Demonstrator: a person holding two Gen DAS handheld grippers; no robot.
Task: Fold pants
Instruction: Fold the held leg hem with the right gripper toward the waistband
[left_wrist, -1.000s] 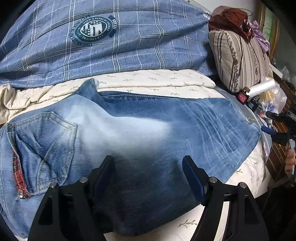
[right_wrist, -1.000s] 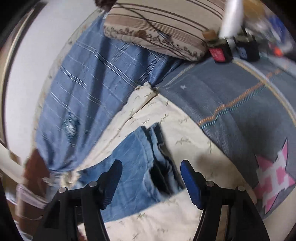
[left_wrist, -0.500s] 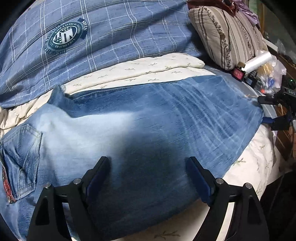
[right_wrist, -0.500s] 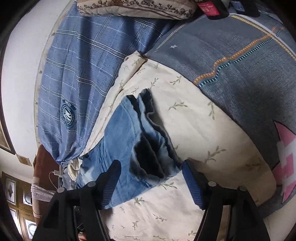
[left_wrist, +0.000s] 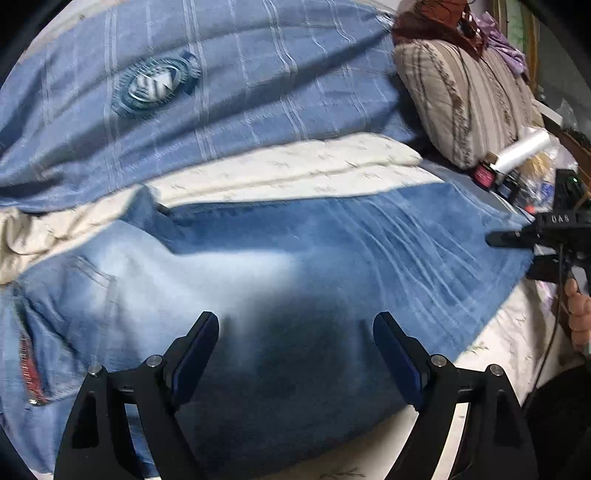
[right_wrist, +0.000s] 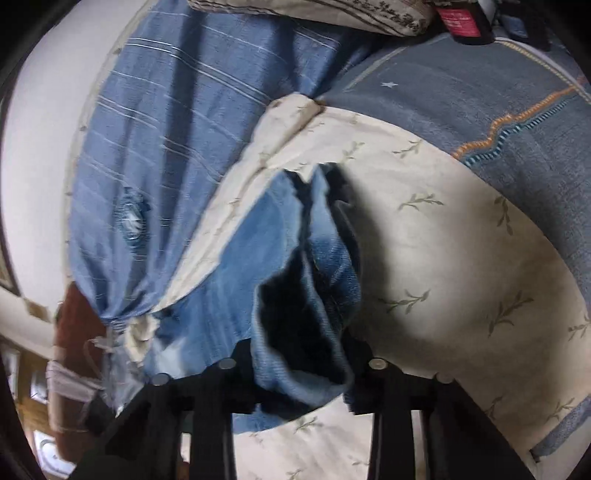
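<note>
The jeans (left_wrist: 295, 266) lie flat across the bed (right_wrist: 443, 258). The left hand-held gripper (left_wrist: 295, 354) hovers wide above them, while the right hand-held gripper (right_wrist: 303, 373) clamps their hem end.

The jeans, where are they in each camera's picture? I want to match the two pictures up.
Left wrist view: the jeans spread across the middle, under the open left gripper, leg ends at the right.
Right wrist view: the jeans run from centre to lower left, hem bunched between the right gripper fingers.
Shared landmark: the round badge on the blue plaid blanket.
</note>
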